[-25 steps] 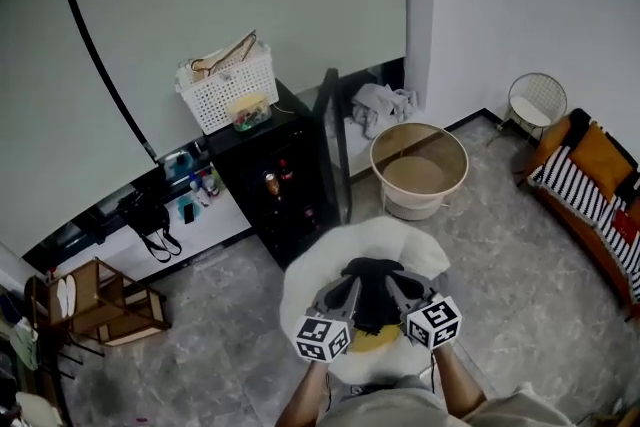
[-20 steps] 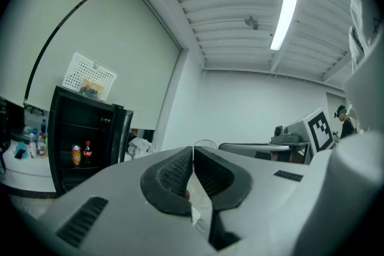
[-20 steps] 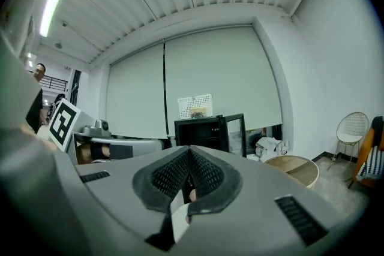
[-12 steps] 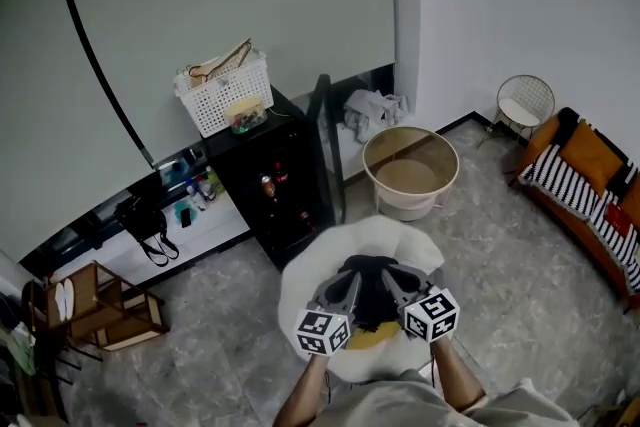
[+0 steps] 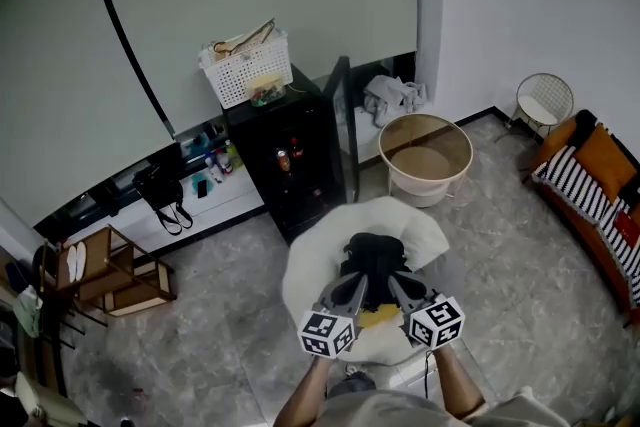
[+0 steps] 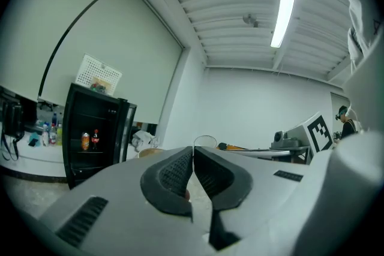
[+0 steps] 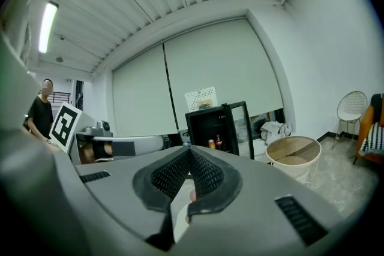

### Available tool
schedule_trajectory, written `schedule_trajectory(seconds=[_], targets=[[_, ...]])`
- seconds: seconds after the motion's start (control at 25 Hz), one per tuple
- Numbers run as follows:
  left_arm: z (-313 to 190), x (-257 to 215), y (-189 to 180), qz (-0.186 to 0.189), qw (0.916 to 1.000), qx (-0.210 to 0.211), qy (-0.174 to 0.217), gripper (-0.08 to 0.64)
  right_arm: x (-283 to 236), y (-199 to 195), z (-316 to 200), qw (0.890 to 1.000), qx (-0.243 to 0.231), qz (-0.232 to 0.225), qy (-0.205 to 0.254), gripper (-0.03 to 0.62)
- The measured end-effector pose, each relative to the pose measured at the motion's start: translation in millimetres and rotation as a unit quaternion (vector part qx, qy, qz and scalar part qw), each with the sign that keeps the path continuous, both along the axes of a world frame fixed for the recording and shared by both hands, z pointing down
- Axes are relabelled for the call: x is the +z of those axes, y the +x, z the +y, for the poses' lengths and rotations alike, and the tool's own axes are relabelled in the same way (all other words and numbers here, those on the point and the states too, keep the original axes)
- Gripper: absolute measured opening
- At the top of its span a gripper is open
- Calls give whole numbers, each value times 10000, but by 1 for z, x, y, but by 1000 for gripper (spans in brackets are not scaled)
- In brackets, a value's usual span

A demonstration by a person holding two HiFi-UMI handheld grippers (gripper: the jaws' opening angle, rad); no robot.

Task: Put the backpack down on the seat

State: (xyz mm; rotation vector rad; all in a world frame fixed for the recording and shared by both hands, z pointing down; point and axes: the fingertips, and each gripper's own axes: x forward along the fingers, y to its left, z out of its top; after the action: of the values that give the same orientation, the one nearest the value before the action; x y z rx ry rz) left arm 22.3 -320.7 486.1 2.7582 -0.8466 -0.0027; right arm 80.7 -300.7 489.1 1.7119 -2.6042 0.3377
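Head view shows the black backpack (image 5: 372, 255) on the white fluffy seat (image 5: 318, 267), near the black fridge (image 5: 290, 165). Left gripper (image 5: 355, 287) and right gripper (image 5: 396, 285) point at its near edge. Both have their fingers pressed together at the tips.

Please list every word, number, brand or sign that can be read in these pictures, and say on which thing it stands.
No text can be read in any view.
Cubes on the left gripper and the right gripper: black-and-white square patterns only, no letters.
Drinks in the black fridge: labels too small to read.
Bottles on the low shelf: too small to read.
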Motion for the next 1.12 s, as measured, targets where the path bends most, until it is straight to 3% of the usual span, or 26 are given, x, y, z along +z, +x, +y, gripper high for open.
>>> schedule_trajectory(seconds=[0.68, 1.12], targets=[[202, 16, 15, -17, 9999, -15, -139, 34, 7, 4, 202, 9999, -36, -161, 23, 26], [273, 16, 18, -18, 9999, 98, -10, 34, 8, 7, 274, 9998, 99, -82, 138, 26]])
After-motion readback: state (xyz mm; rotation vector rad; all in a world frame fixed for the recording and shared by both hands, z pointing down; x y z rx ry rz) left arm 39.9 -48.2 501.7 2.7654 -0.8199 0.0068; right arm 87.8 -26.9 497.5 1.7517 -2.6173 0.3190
